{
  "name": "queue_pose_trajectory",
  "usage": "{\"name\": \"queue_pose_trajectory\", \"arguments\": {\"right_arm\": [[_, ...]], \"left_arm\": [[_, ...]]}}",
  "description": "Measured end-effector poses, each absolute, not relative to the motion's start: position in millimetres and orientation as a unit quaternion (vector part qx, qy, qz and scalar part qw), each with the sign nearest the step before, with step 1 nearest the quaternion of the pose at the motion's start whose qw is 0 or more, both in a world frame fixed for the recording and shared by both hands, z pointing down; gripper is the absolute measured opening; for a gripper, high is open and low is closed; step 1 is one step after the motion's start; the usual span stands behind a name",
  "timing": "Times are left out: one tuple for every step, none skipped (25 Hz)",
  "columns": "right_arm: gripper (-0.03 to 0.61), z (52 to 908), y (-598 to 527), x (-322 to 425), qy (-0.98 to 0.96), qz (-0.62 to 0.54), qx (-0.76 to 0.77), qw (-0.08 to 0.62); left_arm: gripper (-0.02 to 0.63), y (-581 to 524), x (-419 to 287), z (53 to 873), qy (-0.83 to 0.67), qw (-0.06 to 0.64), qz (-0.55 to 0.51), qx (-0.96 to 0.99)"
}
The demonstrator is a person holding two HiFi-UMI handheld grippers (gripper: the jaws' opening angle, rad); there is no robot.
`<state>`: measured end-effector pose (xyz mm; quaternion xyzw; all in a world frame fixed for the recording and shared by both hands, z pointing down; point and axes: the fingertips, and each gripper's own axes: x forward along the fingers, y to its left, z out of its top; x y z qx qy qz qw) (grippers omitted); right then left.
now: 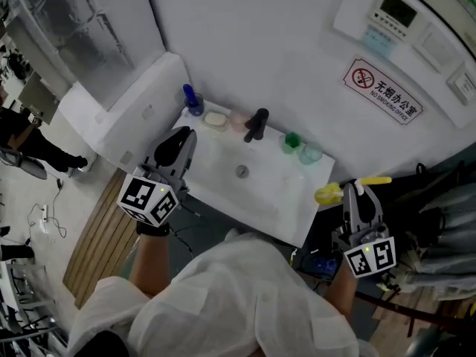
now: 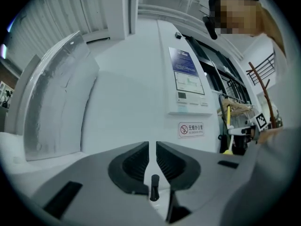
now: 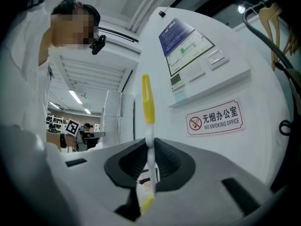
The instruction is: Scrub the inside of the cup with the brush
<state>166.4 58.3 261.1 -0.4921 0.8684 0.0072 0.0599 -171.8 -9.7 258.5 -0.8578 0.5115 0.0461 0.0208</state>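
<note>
Item 1, brush (image 3: 147,100): white stem with yellow sections. It is clamped crosswise in my right gripper (image 3: 150,147), jaws pressed on the white stem, with one yellow length past the jaws and a yellowish end on the near side. From the head view the brush (image 1: 331,193) sits just right of the basin (image 1: 275,199), its bulky yellow end pointing left toward it. Bristles I cannot make out.

Item 2, left gripper (image 2: 152,149): jaws drawn together to a thin slit, nothing between them. The head view places it (image 1: 181,134) over the basin's left side.

Item 3, cups, head view only: a green cup (image 1: 291,141) and a clear cup (image 1: 312,153), side by side at the basin's far right corner, well apart from both grippers. I cannot tell which one is to be scrubbed.

Item 4, also head view only: black tap (image 1: 256,123), blue bottle (image 1: 191,99), drain (image 1: 242,171).

Item 5, no-smoking sign (image 3: 215,118): on the far wall, seen in all views.

Cross-sightings: the left gripper view catches the brush (image 2: 228,126) at far right, and the right gripper view catches the left gripper's marker cube (image 3: 72,126) at left.
</note>
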Motion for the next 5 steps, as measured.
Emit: {"name": "queue_pose_trajectory", "arguments": {"right_arm": [[0.038, 260.9, 63.5, 168.6, 0.868, 0.008, -0.492, 0.059], [0.038, 260.9, 69.1, 171.3, 0.868, 0.008, -0.493, 0.058], [0.038, 260.8, 75.0, 174.6, 0.867, 0.008, -0.494, 0.057], [0.038, 260.5, 81.2, 178.3, 0.867, 0.007, -0.495, 0.057], [0.038, 260.2, 87.4, 182.0, 0.866, 0.006, -0.496, 0.057]], "left_arm": [[0.046, -5.1, -169.8, 256.9, 0.513, 0.021, 0.046, -0.857], [0.046, -0.5, -167.0, 255.6, 0.515, 0.020, 0.046, -0.856], [0.046, 4.2, -163.5, 254.7, 0.516, 0.017, 0.047, -0.855], [0.046, 9.1, -159.3, 253.8, 0.516, 0.015, 0.048, -0.855], [0.046, 14.1, -154.8, 253.0, 0.516, 0.012, 0.050, -0.855]]}}
